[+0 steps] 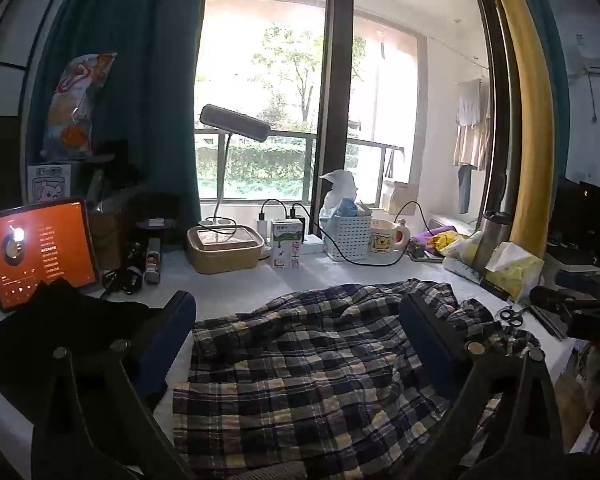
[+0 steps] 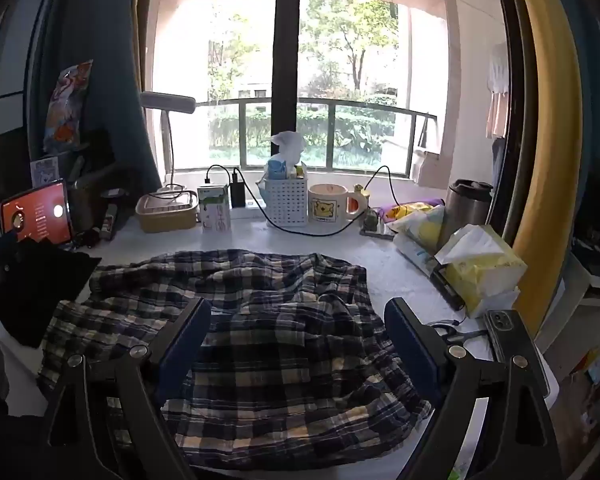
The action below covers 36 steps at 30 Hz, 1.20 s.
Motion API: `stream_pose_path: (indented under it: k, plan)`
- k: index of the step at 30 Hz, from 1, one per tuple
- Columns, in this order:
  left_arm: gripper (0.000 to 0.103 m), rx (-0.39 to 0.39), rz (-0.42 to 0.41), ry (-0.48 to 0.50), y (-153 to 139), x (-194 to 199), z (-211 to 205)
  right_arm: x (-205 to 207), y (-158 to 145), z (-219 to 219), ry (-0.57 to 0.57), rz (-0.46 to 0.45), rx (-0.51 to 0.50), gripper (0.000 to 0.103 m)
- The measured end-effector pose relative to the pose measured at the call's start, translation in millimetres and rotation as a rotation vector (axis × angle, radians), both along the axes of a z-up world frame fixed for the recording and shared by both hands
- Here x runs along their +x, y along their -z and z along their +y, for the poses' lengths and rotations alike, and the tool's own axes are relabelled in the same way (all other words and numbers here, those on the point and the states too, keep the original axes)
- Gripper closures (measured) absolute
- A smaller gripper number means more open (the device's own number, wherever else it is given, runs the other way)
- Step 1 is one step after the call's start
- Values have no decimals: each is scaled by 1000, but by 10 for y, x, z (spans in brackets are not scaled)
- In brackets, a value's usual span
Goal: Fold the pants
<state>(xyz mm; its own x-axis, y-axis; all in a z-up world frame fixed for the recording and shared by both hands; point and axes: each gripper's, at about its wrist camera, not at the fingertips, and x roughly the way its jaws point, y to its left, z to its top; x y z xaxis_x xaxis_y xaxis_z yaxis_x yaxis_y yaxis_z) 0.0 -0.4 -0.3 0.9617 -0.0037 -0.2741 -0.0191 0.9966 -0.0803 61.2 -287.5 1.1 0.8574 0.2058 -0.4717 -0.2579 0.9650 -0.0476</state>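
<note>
I look over a white desk (image 2: 384, 276) standing against a big window with blue curtains. One pair of plaid pants (image 2: 236, 320) lies crumpled in the middle of it. Behind it I count one mug (image 2: 334, 208), one milk carton (image 2: 216, 212), one tablet (image 1: 40, 252) and one white basket (image 2: 286, 202) holding tissues. My left tongs (image 1: 296, 320) and right tongs (image 2: 298, 320) are both spread wide above the pants, holding nothing.
</note>
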Motion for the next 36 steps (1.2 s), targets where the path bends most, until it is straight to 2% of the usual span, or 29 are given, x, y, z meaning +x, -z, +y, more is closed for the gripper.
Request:
stream_pose_path:
  k: [5,9,13,22,36]
  plan:
    - [2,16,12,3,3,-5,-82,7,32,-45,3,-5,-21,13]
    - [2,-13,26,-14,4,-20,-35,-65,-72,29,11,-14,-24,13]
    - [2,-74,47,-7,-23,-41,74,-85,-112,32,10,-15,-1,13]
    - [2,-66,53,-32,-19,-37,72,-77,-83,27,4,-13,-12,13]
    - [2,-53,34,-11,-38,-77,45,-77,-73,35,4,-14,-20,13]
